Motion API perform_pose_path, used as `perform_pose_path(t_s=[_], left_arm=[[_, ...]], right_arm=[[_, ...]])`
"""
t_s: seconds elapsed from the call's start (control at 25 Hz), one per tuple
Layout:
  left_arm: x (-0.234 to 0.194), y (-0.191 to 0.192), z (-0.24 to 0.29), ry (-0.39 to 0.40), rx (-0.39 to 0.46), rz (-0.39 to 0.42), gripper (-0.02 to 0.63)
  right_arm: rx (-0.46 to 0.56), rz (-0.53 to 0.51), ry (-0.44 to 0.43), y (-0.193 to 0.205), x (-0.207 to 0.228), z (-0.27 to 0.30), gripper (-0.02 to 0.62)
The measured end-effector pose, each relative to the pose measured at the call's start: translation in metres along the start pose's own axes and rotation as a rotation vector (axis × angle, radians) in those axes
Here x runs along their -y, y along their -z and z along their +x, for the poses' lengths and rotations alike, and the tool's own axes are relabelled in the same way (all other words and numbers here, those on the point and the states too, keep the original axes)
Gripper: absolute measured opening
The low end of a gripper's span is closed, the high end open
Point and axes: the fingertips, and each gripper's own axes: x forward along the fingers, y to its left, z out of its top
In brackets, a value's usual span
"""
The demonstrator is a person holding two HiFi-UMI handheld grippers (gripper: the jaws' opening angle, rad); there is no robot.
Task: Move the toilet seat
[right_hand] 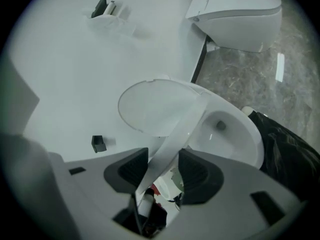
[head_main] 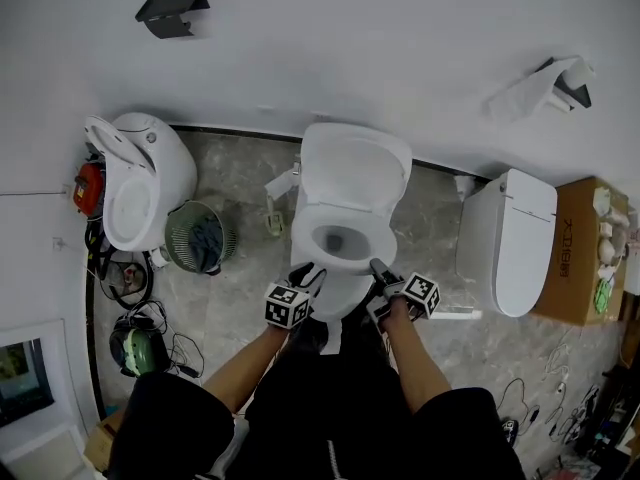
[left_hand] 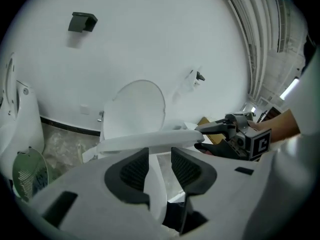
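Head view: three toilets; two grippers clamp one toilet seat.

Left toilet, middle toilet, right toilet — along the wall.

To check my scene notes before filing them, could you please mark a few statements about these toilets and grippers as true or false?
1. The middle toilet's lid is up. True.
2. The toilet seat lies flat on the bowl. False: it is lifted off the bowl, between the jaws of the left gripper and the right gripper.
3. The right-hand toilet is closed. True.
4. The cardboard box stands at the far left. False: it is at the far right, beside the closed toilet.
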Motion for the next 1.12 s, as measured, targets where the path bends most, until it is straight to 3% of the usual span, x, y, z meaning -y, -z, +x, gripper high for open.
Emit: perform_pose_path(t_s=[0.24,0.44,0.6,0.76,0.92,1.04,1.12], left_arm=[[-0.02,-0.053,0.014,-0.094,0.073,-0.022,0.053],[-0.032,-0.091,0.03,-0.139,0.122,-0.024,0.017],[-0.04,-0.11,0.039,-0.163,0.143,-0.027,0.005],[-0.048,-0.127,0.048,-0.176,0.158,-0.024,0.005],[-0.054,-0.144,0.06,-0.188,0.172,-0.024,0.005],[-0.06,-0.16,0.071,-0.2,0.17,-0.001,0.005],[-0.064,-0.171,0.08,-0.208,0.164,0.017,0.005]], right_arm=[[-0.023,-0.057,-0.098,-0.029,-0.044,0.014,0.209],[-0.015,-0.124,-0.181,-0.051,-0.076,0.026,0.216],[-0.041,-0.29,-0.219,-0.056,-0.097,0.029,0.222],[-0.059,-0.491,-0.199,-0.06,-0.109,0.031,0.215],[-0.031,-0.667,-0.175,-0.071,-0.117,0.025,0.12],[-0.006,-0.729,-0.163,-0.081,-0.121,0.018,0.021],[-0.006,-0.743,-0.154,-0.085,-0.12,0.015,0.006]])
